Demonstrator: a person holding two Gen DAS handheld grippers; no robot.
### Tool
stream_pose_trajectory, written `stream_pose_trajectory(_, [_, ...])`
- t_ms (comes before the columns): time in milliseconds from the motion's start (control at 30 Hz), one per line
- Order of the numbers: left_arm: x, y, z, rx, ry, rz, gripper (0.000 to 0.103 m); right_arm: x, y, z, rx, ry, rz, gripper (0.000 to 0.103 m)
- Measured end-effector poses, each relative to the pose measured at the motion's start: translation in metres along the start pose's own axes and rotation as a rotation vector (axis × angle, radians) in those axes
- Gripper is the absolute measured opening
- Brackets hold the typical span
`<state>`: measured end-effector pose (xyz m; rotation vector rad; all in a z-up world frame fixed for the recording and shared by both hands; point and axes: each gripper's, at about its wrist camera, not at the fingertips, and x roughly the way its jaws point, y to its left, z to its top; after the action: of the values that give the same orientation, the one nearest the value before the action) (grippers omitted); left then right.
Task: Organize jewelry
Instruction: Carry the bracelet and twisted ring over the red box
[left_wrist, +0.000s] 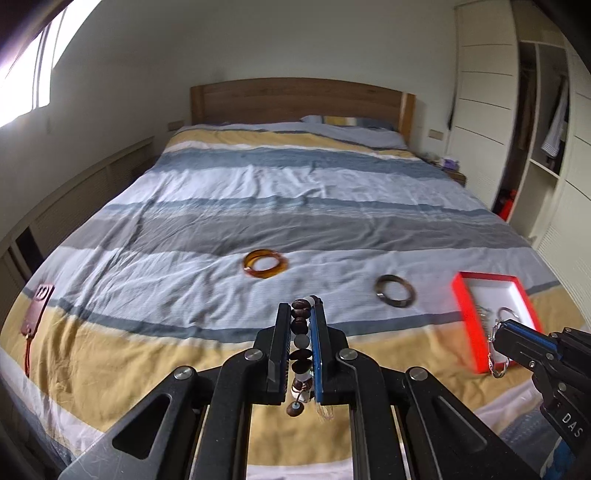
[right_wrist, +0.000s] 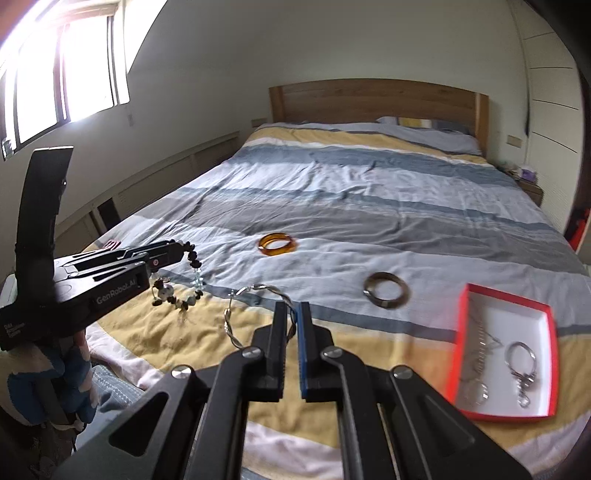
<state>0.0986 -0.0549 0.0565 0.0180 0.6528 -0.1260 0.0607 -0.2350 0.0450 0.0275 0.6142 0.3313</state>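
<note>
My left gripper (left_wrist: 302, 306) is shut on a dark beaded bracelet (left_wrist: 300, 343), held above the bed; it also shows in the right wrist view (right_wrist: 181, 280). My right gripper (right_wrist: 294, 308) is shut on a twisted silver bangle (right_wrist: 236, 325), also seen in the left wrist view (left_wrist: 495, 354) beside the red box (left_wrist: 466, 314). The red box with white lining (right_wrist: 469, 317) holds a keyring (right_wrist: 521, 362) and a silver chain (right_wrist: 480, 343). An amber bangle (left_wrist: 265, 263) and a dark bangle (left_wrist: 394, 291) lie on the bedspread.
A striped bedspread (left_wrist: 258, 192) covers the bed, with a wooden headboard (left_wrist: 295, 99) behind. A brown case (left_wrist: 37, 308) lies at the left edge. A wardrobe (left_wrist: 535, 129) stands at the right, a window (right_wrist: 74, 66) at the left.
</note>
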Motion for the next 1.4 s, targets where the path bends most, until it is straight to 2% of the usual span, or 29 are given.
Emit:
stream_pose_trajectory(267, [-0.021, -0.093, 0.023, 0.097, -0.024, -0.137, 0.01, -0.061, -0.075, -0.013, 0.079, -0.054, -0.107, 0.004])
stream_pose_trajectory(367, [-0.015, -0.123, 0.031, 0.115, -0.014, -0.182, 0.01, -0.077, -0.108, -0.016, 0.103, -0.067, -0.155, 0.004])
stream_pose_trajectory(533, [0.002, -0.177, 0.04, 0.18, 0.002, -0.237, 0.01, -0.082, -0.163, -0.021, 0.147, -0.052, -0.221, 0.005])
stream_pose_trajectory(667, [0.03, -0.218, 0.046, 0.214, 0.032, -0.28, 0.01, -0.07, -0.201, -0.024, 0.168, -0.02, -0.26, 0.005])
stream_pose_trajectory(900, [0.084, -0.261, 0.051, 0.233, 0.083, -0.318, 0.01, -0.035, -0.262, -0.028, 0.206, 0.04, -0.296, 0.005])
stream_pose_trajectory(1200, [0.169, -0.313, 0.044, 0.278, 0.169, -0.352, 0.01, 0.025, -0.317, -0.031, 0.244, 0.119, -0.311, 0.005])
stream_pose_trajectory(1400, [0.213, -0.328, 0.028, 0.303, 0.235, -0.35, 0.01, 0.069, -0.34, -0.03, 0.245, 0.194, -0.327, 0.005])
